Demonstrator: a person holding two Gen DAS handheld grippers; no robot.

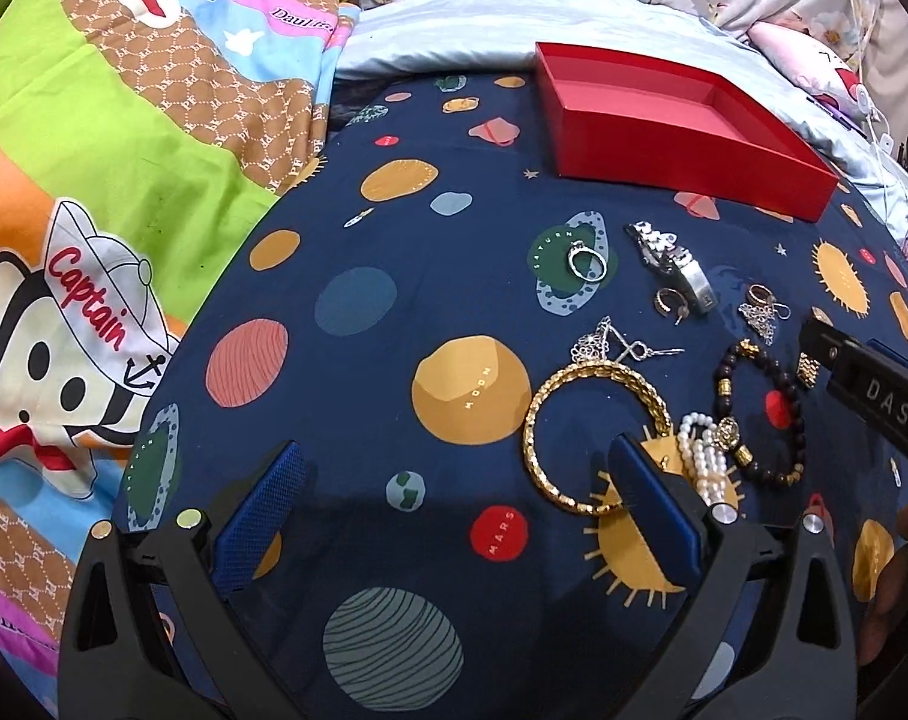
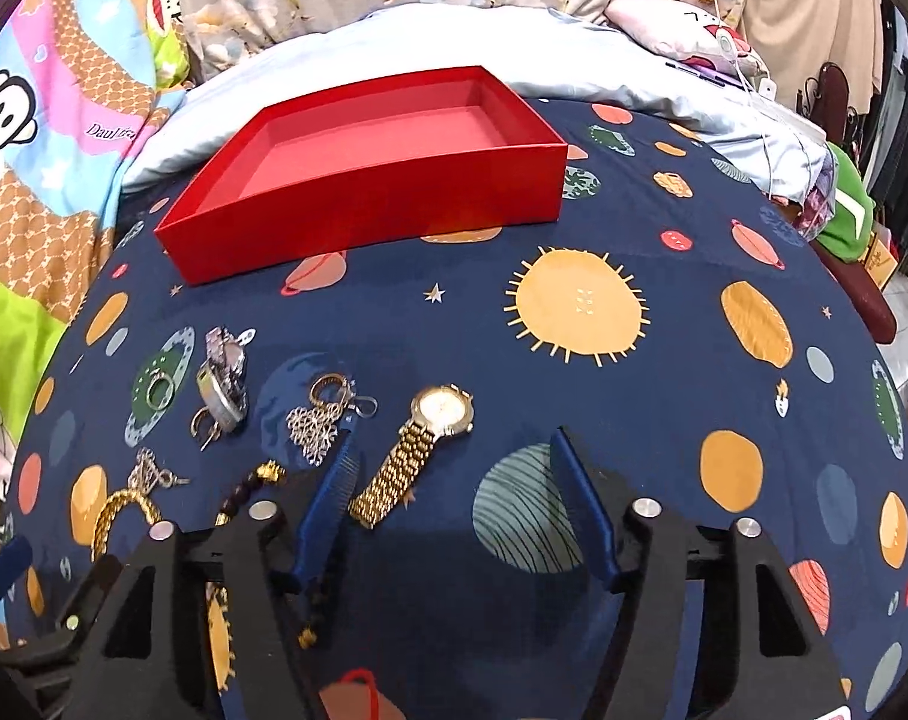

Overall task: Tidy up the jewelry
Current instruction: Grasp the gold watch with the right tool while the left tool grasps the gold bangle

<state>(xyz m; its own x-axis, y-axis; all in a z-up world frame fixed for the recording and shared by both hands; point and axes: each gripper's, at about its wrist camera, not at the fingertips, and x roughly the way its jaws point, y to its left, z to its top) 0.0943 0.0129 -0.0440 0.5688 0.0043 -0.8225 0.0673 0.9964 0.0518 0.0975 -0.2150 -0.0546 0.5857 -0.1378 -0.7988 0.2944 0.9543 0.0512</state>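
Note:
An empty red box (image 1: 682,120) (image 2: 369,180) sits at the far side of the navy planet-print sheet. Jewelry lies loose in front of it: a gold watch (image 2: 417,450), a silver watch (image 1: 673,264) (image 2: 222,378), a ring (image 1: 587,259) (image 2: 159,391), a gold chain bracelet (image 1: 592,432), a pearl bracelet (image 1: 703,462), a dark bead bracelet (image 1: 760,414), snowflake pendants (image 2: 315,426). My left gripper (image 1: 454,468) is open, its right finger resting by the gold bracelet. My right gripper (image 2: 454,456) is open, with the gold watch just inside its left finger.
A pale blue pillow (image 2: 393,48) lies behind the box. A cartoon-print blanket (image 1: 123,180) covers the left side. A white cable (image 2: 748,78) and clutter sit at the far right bed edge.

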